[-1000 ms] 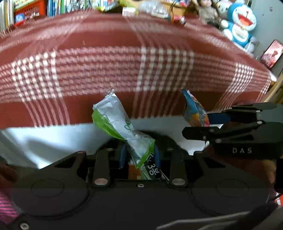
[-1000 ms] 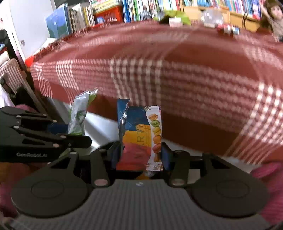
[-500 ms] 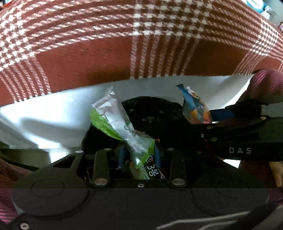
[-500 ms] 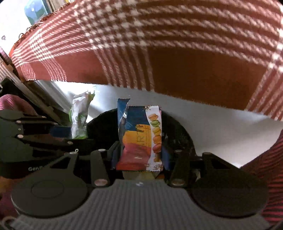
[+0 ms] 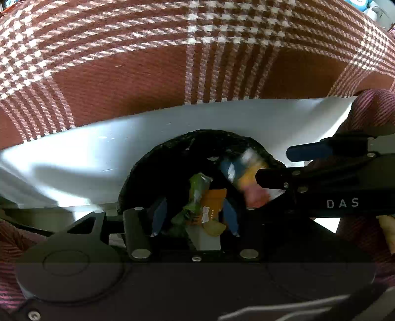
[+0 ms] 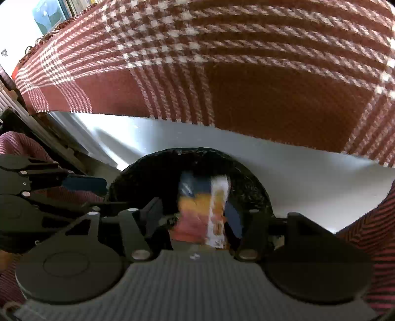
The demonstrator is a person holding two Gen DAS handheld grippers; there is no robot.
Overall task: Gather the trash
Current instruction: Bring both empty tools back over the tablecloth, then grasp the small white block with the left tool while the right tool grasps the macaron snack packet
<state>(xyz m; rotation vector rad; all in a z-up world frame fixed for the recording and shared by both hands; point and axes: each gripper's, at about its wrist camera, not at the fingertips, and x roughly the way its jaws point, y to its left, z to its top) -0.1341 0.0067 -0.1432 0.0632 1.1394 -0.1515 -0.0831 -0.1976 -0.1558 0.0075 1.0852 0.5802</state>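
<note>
Both grippers hang side by side over a black-lined trash bin (image 5: 172,148) (image 6: 197,151). The jaws of my left gripper (image 5: 195,216) are opening. A crumpled green and clear wrapper (image 5: 197,191) sits loose between them, clear of both blue pads, low in the bin's mouth. My right gripper (image 6: 195,214) is opening too. The blue, orange and pink snack wrapper (image 6: 200,205) is blurred between its fingers, with a gap on the left side. That wrapper (image 5: 249,177) also shows beside the right gripper (image 5: 284,164) in the left wrist view. The left gripper (image 6: 98,195) reaches in from the left edge.
A red and white plaid tablecloth (image 5: 148,61) (image 6: 246,74) hangs just behind the bin, above a pale floor (image 5: 98,148). Orange and grey scraps (image 5: 212,205) lie in the bin. Dark red striped sleeves (image 6: 365,222) flank the grippers. Books (image 6: 49,12) show at the far top left.
Both grippers sank from table height to the bin's mouth. Both then widened their jaws, and the green wrapper and the snack wrapper slipped down out of the grip, now blurred.
</note>
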